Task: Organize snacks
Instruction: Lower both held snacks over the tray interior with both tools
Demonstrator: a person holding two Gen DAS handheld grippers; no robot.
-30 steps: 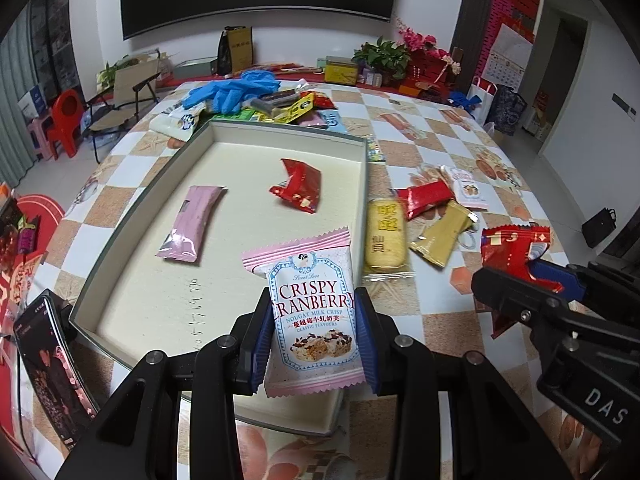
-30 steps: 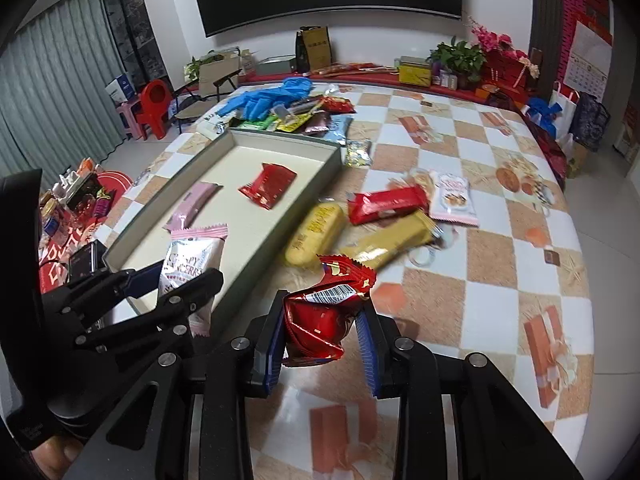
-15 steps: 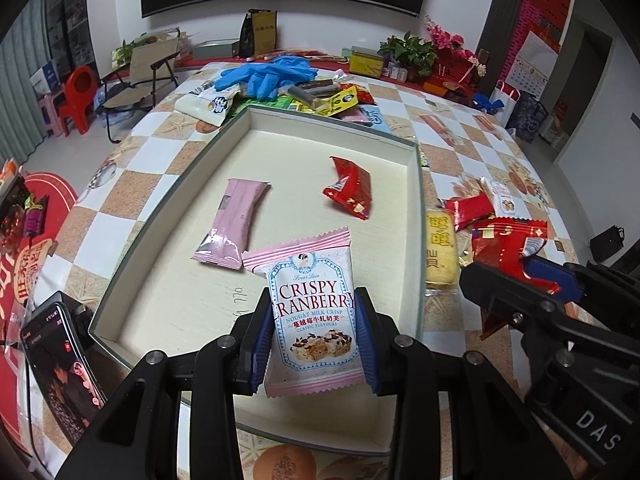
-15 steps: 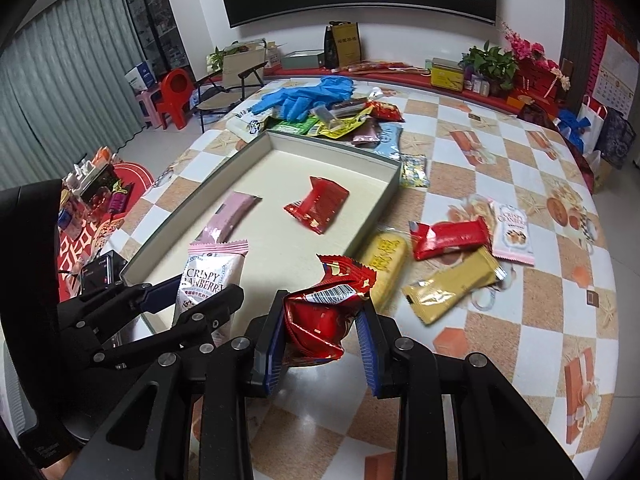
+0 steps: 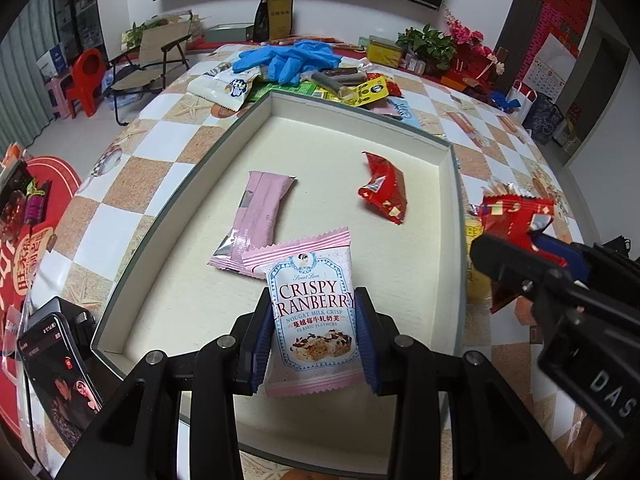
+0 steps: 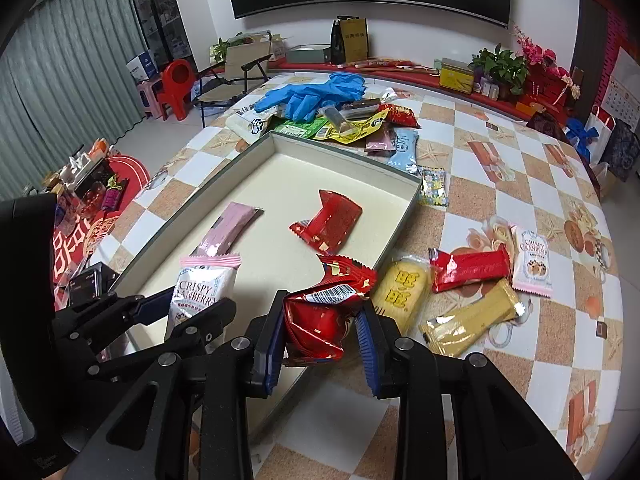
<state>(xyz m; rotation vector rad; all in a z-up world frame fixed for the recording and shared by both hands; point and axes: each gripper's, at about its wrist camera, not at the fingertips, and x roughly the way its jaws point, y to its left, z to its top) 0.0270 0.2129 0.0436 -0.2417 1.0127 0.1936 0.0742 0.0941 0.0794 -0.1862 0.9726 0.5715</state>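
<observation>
We carry snacks to the tray (image 5: 224, 148): left gripper (image 5: 312, 340) clamps the cranberry packet (image 5: 312, 308), right gripper (image 6: 324, 344) the red packet (image 6: 320, 312). Next: release inside.

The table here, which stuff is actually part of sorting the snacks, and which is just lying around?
Part of the job:
- Crispy Cranberry packet in the left gripper
- red packet in the right gripper
- tray
- yellow snack beside the tray

Just lying about:
- blue gloves
- phone
- folding chair
</observation>
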